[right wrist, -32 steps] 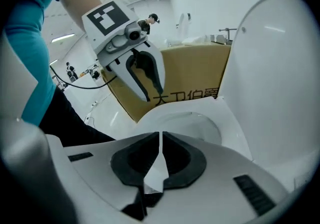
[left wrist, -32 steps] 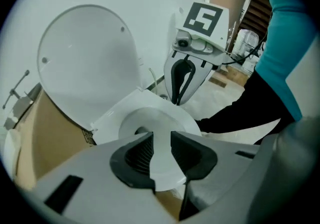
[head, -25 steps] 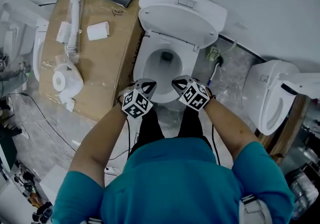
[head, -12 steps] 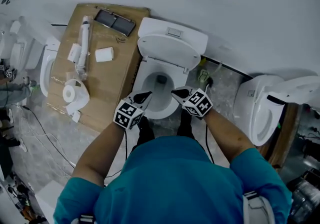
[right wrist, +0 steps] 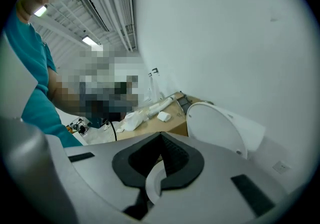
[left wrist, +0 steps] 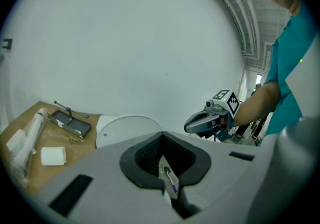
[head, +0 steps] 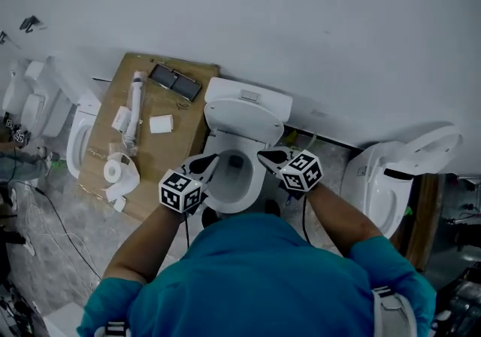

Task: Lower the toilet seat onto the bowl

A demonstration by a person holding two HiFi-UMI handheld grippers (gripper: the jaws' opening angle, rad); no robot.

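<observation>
Left gripper (head: pixel 207 164) and right gripper (head: pixel 269 155) hover side by side over the bowl (head: pixel 239 206), jaws pressed together and empty. My guess is a nudge is planned, not a pinch. The toilet seat (head: pixel 242 122) stands upright against the tank (head: pixel 248 95), white, smooth and oval.

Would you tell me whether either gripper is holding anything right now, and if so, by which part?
Nothing is held. The left gripper and the right gripper are both shut and empty, and the raised toilet seat is apart from both.
</observation>
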